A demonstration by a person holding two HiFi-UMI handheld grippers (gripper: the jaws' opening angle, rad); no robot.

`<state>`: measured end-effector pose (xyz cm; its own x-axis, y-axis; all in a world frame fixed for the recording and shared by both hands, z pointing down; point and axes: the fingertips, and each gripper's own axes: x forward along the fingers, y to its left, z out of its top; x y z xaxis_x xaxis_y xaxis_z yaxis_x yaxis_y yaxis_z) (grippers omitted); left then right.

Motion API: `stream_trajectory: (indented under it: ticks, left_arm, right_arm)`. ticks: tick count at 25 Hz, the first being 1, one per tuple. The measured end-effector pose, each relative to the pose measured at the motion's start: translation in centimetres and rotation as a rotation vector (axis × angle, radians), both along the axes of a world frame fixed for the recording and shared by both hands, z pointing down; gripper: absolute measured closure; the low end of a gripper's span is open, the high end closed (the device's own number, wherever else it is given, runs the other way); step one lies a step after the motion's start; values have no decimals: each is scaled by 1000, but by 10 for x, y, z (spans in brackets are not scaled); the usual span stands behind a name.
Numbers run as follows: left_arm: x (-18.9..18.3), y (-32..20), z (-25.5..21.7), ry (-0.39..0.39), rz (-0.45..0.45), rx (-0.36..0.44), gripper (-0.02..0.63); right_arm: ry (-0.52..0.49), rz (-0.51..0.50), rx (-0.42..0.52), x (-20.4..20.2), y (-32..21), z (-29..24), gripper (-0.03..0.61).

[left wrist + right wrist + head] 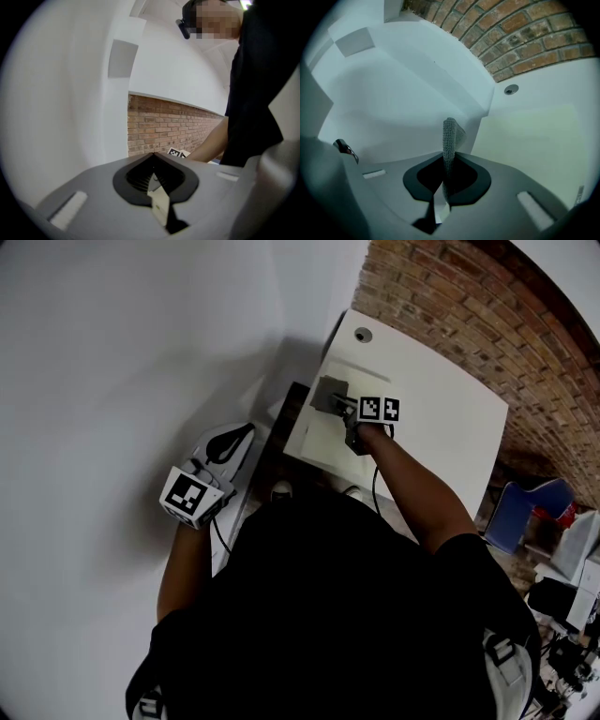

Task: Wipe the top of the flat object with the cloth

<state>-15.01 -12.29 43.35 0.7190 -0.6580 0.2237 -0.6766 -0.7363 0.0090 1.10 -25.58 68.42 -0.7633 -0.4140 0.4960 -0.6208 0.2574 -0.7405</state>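
The right hand-held gripper (pixel 345 409) is clamped on the cloth (pixel 450 136) at the edge of the flat object (pixel 323 439) (pale, on the surface (pixel 441 409)). The left hand-held gripper (pixel 230 442) is closed, empty, aside. The wiping step seems in hand; the next move needs a flat, light drag across.

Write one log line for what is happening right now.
right gripper: shut on cloth | cloth: by edge of flat object on table | left gripper: shut, empty, away from table

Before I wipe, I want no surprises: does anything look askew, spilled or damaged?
Nothing stands out. The right gripper is shut on the cloth by the pale sheet, which lies flat on the table. The left gripper is shut, empty, off to the side.
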Motion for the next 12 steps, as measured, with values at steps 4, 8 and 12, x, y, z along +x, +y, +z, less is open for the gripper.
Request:
stream_trajectory:
  ticks: [4, 8, 12]
  left_arm:
    - [-8, 3, 1, -8, -8, -10, 612]
    - [-10, 5, -1, -10, -11, -14, 612]
    - [-8, 5, -4, -13, -5, -18, 612]
  right_arm:
    - [-26, -17, -54, -15, 7, 11, 569]
    - [-9, -26, -94, -20, 16, 27, 569]
    - [31, 5, -125, -10, 17, 42, 569]
